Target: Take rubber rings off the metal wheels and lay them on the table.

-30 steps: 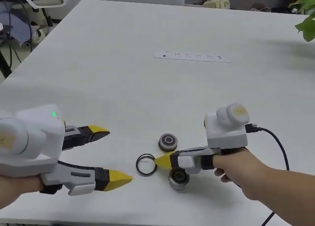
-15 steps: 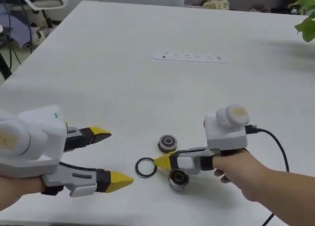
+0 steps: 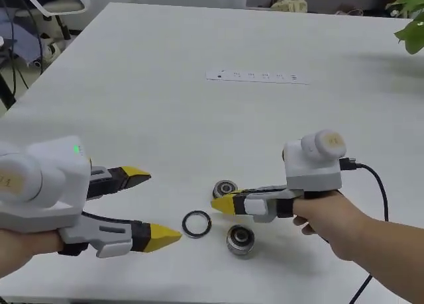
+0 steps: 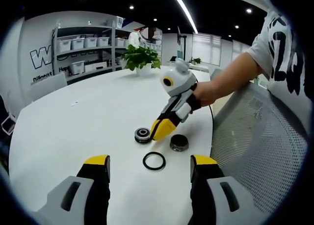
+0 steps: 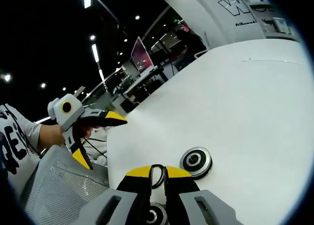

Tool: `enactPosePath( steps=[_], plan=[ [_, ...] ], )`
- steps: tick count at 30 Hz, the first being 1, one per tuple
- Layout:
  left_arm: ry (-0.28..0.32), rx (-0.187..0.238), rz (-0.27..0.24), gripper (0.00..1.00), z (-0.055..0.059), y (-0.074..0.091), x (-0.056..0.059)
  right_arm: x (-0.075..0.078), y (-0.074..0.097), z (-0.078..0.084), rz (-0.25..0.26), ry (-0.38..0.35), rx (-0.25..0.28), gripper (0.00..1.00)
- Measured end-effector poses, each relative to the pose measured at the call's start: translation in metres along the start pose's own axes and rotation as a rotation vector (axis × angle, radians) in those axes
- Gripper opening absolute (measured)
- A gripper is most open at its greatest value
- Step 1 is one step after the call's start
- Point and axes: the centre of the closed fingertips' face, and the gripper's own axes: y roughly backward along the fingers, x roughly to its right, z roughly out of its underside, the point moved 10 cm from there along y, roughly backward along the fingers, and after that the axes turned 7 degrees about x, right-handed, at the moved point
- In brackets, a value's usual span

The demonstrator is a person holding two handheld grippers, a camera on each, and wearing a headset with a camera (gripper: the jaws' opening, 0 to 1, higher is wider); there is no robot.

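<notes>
A loose black rubber ring [image 3: 197,224] lies flat on the white table [image 3: 165,105]. Beside it stand two small metal wheels, one farther [image 3: 225,189] and one nearer [image 3: 240,239]. My right gripper [image 3: 222,204] hovers between the wheels, shut and empty, its yellow tip just right of the ring. My left gripper [image 3: 154,206] is open to the ring's left. The left gripper view has the ring [image 4: 154,161] ahead of the open left gripper [image 4: 150,162], both wheels [image 4: 143,135] [image 4: 179,142] and the right gripper [image 4: 162,128]. The right gripper view shows the far wheel [image 5: 196,161] past the right gripper [image 5: 158,172].
A white power strip [image 3: 250,77] lies flat farther back on the table. Green plant leaves [image 3: 414,26] reach in at the far right. A black cable [image 3: 377,191] trails from the right gripper. The table's near edge [image 3: 199,297] runs just below the wheels.
The right gripper has drawn back to the right and a little up, off the ring, uncovering the nearer wheel. The ring now lies flat. The left gripper has hardly moved.
</notes>
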Motion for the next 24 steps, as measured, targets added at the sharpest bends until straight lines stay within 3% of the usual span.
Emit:
enactPosePath(
  steps=[14,24],
  plan=[
    [-0.001,0.011,0.0,0.64,-0.008,-0.01,-0.007,0.007,0.009,-0.011,0.033,0.059,0.036,0.12],
    [-0.003,0.021,-0.007,0.63,-0.015,-0.019,-0.016,0.012,0.013,-0.012,0.061,0.105,0.032,0.14]
  ],
)
